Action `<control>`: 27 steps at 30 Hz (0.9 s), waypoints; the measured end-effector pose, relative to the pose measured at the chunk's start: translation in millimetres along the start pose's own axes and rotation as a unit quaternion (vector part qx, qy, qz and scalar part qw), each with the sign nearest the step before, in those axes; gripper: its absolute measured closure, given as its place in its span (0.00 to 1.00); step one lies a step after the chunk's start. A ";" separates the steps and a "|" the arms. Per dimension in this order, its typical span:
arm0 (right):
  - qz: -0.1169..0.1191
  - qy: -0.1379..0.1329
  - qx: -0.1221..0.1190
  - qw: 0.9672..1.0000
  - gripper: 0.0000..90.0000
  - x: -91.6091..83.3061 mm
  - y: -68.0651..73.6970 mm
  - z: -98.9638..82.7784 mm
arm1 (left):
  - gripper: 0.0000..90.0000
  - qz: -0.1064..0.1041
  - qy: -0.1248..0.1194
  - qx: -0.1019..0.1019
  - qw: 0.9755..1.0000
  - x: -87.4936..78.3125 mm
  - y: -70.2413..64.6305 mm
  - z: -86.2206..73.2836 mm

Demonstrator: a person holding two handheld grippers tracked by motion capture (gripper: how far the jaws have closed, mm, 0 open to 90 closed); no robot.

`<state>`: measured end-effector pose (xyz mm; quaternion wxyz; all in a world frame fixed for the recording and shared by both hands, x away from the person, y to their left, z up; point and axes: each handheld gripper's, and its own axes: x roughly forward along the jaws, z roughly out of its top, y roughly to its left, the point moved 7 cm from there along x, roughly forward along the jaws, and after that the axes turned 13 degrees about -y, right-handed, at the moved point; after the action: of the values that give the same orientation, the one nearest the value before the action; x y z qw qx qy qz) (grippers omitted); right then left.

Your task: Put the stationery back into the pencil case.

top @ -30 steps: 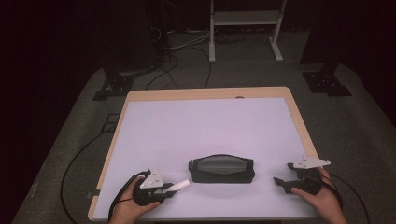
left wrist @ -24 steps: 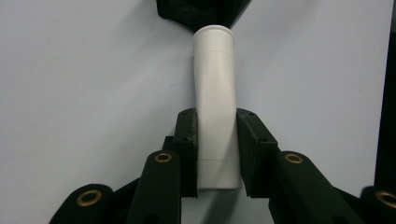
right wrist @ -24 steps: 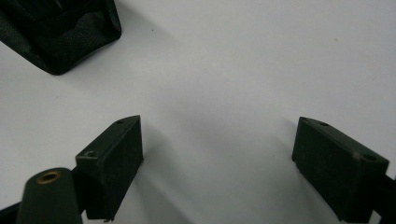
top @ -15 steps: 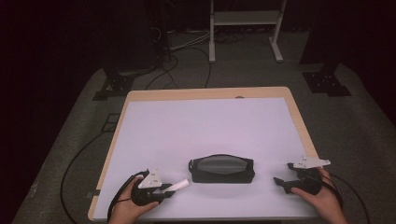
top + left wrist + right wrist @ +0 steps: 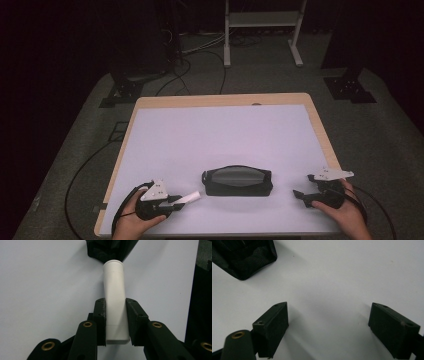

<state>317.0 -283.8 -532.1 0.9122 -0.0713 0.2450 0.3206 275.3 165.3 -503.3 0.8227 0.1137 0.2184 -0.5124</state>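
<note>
The left gripper [image 5: 172, 204] is shown clamped on a white cylindrical plastic tube [image 5: 115, 300], which is pinched between both black jaws near its flat rear end and projects forward beyond them. Just past the tube's round front end, a black mesh fabric pouch with a zip [image 5: 238, 182] is seen lying flat on the white table top [image 5: 220, 135]; whether tube and pouch touch cannot be told. The right gripper [image 5: 328, 330] is held low over the table with its jaws wide apart and nothing between them; the pouch lies ahead of it, off its left jaw.
</note>
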 end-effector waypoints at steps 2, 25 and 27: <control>0.000 0.000 0.000 1.000 0.17 0.0 0.0 0.0 | 0.79 0.000 -0.006 -0.001 1.000 -1.7 -0.2 1.9; 0.000 0.001 0.001 1.000 0.17 0.1 -0.1 0.1 | 0.79 -0.022 -0.065 0.011 0.998 -18.3 -2.3 44.9; 0.000 0.000 0.001 1.000 0.17 0.1 -0.1 0.1 | 0.79 -0.025 -0.068 0.012 0.997 -18.2 -1.8 48.2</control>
<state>317.2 -283.8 -532.1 0.9120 -0.0706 0.2457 0.3208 278.4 159.1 -452.2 0.8213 0.0836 0.1586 -0.5416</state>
